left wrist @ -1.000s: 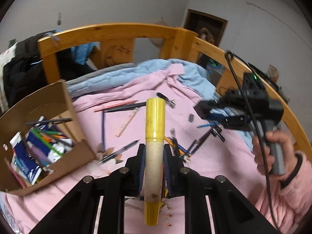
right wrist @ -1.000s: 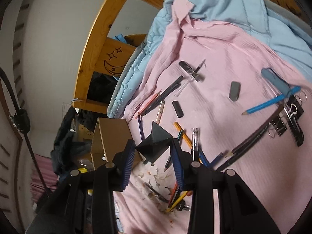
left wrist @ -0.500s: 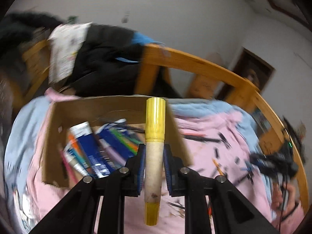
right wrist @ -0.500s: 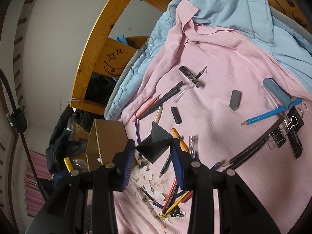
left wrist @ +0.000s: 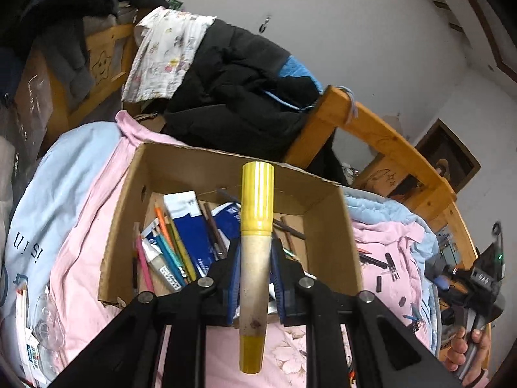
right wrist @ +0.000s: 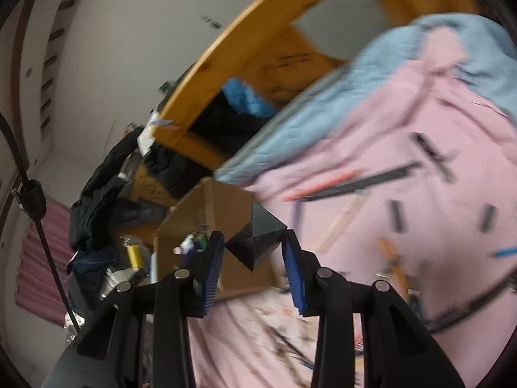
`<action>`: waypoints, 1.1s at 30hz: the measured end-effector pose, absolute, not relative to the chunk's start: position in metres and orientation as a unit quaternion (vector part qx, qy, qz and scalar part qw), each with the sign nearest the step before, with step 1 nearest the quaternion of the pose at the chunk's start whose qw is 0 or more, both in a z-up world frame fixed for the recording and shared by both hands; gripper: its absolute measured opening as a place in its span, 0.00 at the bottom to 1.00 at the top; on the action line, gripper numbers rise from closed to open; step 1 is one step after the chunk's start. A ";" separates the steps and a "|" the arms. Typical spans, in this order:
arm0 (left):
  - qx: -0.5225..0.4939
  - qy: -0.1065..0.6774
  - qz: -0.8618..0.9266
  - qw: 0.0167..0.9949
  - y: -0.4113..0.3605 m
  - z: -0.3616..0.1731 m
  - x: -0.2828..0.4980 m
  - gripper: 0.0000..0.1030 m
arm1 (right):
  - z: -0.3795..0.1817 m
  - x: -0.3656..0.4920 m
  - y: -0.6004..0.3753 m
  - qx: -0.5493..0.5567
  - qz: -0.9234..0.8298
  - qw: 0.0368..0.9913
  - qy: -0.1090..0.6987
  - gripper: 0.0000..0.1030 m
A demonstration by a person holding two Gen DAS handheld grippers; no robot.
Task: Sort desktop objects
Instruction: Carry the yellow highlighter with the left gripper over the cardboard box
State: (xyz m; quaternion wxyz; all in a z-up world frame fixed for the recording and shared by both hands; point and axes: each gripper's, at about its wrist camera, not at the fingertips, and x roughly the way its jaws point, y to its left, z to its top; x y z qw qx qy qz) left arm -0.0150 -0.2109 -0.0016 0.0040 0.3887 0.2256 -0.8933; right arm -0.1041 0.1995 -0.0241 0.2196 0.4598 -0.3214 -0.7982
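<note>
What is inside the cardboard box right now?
The cardboard box holds coloured pencils, dark pens and blue-and-white packets. The left gripper and its yellow marker cover the box's near middle.

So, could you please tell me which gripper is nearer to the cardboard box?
Left. The left gripper sits at the cardboard box holding the yellow marker; the right gripper is off beside it.

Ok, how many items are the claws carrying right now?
2. A yellow marker is clamped in the left claw above the cardboard box; a black pyramid block is gripped in the right claw.
</note>
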 end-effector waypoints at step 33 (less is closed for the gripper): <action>0.440 0.251 -0.862 0.028 -0.254 -0.076 -0.050 0.17 | -0.062 -0.163 -0.027 0.539 -0.786 0.270 -0.133 0.37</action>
